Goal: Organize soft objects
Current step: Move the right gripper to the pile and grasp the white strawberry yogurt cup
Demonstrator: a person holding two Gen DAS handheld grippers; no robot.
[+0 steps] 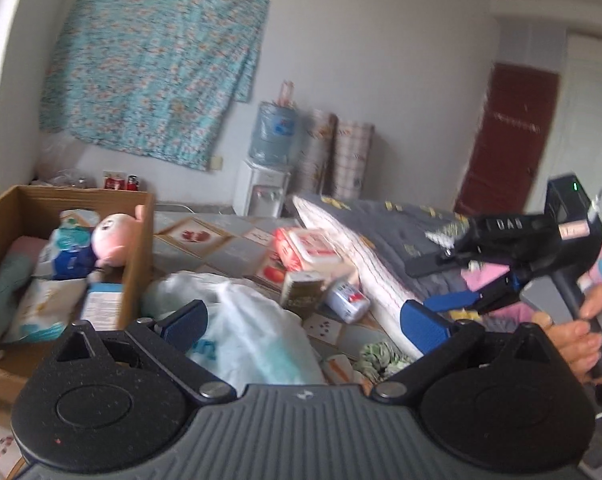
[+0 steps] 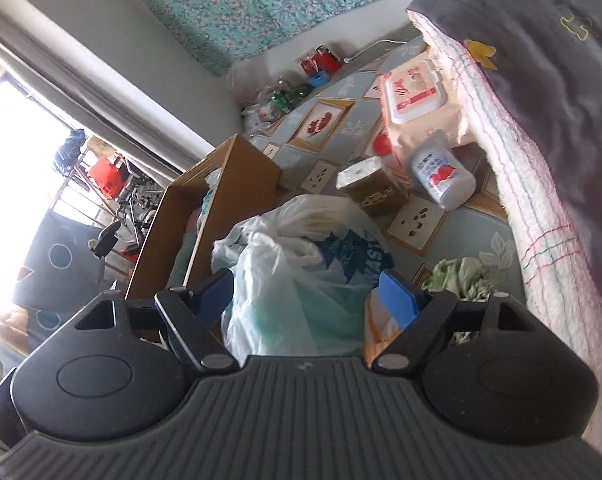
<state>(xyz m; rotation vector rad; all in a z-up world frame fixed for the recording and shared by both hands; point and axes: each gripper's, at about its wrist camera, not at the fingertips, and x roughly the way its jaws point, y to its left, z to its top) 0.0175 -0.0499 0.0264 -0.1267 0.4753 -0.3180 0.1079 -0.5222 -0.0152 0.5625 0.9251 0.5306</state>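
Sorting soft stuff into the cardboard box at far left; it already holds a pink plush toy, tissue packs and a rolled teal cloth. Just right of the box, the white plastic bag with something teal inside sits on the patterned mat, between both sets of fingers. Left gripper jaws wide, nothing held, bag just ahead of them. Right gripper jaws also wide, straddling the bag from above, contact unclear. Farther right: brown tin, white bottle, wet wipes pack, folded blanket. Step looks like reaching for the bag. Next likely: close on bunched plastic, lift, carry left into box. Bag is slippery; grab a thick fold.
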